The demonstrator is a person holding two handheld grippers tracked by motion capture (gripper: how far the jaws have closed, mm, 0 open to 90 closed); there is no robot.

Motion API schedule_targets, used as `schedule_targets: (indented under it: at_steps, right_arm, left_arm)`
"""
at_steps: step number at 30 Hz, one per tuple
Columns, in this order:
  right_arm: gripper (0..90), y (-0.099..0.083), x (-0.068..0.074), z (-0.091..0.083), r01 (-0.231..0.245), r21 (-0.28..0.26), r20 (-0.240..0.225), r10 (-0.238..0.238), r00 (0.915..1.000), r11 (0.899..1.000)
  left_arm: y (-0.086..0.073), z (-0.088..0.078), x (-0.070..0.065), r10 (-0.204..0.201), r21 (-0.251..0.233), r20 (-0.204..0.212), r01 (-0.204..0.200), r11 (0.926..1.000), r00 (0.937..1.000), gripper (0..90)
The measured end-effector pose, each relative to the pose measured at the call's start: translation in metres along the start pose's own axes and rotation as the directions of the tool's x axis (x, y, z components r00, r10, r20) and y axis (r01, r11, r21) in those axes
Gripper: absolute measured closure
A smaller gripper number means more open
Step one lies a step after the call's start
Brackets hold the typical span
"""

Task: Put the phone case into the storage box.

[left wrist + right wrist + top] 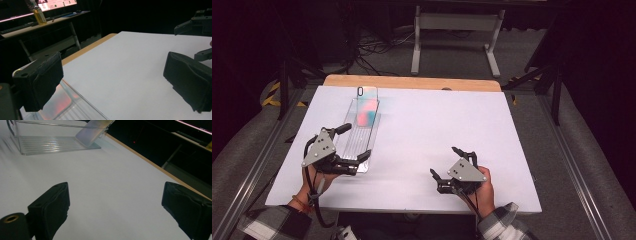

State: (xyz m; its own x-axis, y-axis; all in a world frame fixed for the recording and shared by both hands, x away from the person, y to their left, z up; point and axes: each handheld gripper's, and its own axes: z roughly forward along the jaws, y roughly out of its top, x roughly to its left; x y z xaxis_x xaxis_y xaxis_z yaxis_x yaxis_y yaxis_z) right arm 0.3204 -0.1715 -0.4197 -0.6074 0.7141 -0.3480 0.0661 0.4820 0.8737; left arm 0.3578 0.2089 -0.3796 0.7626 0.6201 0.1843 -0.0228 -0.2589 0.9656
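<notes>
Two tools work over the white worktop [437, 130]: nearest, the right tool [452, 167] hovers with its jaws spread wide and nothing between them, well apart from the work. The left tool [349, 145], also spread wide, straddles the near end of a clear plastic tray [357, 135] on the worktop's left side. Farther back, a smartphone [367, 107] leans in the tray's far end, its top resting over the rim. The tray looks light, stiff and slick, so its thin end wall seems the best purchase; the phone is probably smooth and breakable, best pinched across its long edges.
</notes>
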Motion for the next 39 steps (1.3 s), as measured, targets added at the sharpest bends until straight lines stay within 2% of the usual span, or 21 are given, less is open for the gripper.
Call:
schedule_targets:
  at_steps: [7, 14, 21, 24, 30, 35, 39]
  right_arm:
    - [8.4, 0.002, 0.003, 0.000, -0.001, -0.007, -0.026, 0.001, 0.9997, 1.000]
    - [8.3, 0.004, 0.006, -0.001, 0.006, -0.024, -0.064, -0.007, 0.9979, 1.000]
    - [8.3, 0.005, 0.008, -0.002, 0.005, -0.030, -0.082, -0.007, 0.9966, 1.000]
    - [8.4, 0.005, 0.008, -0.002, 0.002, -0.031, -0.088, -0.005, 0.9961, 1.000]
    - [8.4, 0.004, 0.009, -0.001, 0.012, -0.025, -0.099, -0.014, 0.9950, 1.000]
    - [8.3, 0.003, 0.010, -0.001, 0.021, -0.020, -0.104, -0.023, 0.9943, 1.000]
    - [8.4, 0.003, 0.009, -0.001, 0.020, -0.020, -0.102, -0.022, 0.9946, 1.000]
  left_arm:
    - [-0.002, -0.003, -0.003, -0.018, -0.001, 0.002, 0.018, 0.9998, 0.9998, 3.6]
    - [-0.006, -0.007, -0.004, -0.033, -0.011, -0.013, 0.033, 0.9994, 0.9994, 3.8]
    - [-0.013, -0.006, -0.013, -0.047, -0.006, 0.012, 0.047, 0.9989, 0.9988, 3.7]
    - [-0.016, -0.003, -0.017, -0.030, 0.000, 0.007, 0.030, 0.9996, 0.9995, 3.8]
    - [-0.021, 0.001, -0.025, -0.019, 0.007, 0.029, 0.019, 0.9998, 0.9994, 6.5]
    - [-0.024, 0.005, -0.031, -0.035, 0.020, 0.053, 0.034, 0.9992, 0.9980, 6.3]
    - [-0.027, 0.006, -0.034, -0.040, 0.029, 0.055, 0.038, 0.9988, 0.9977, 5.7]
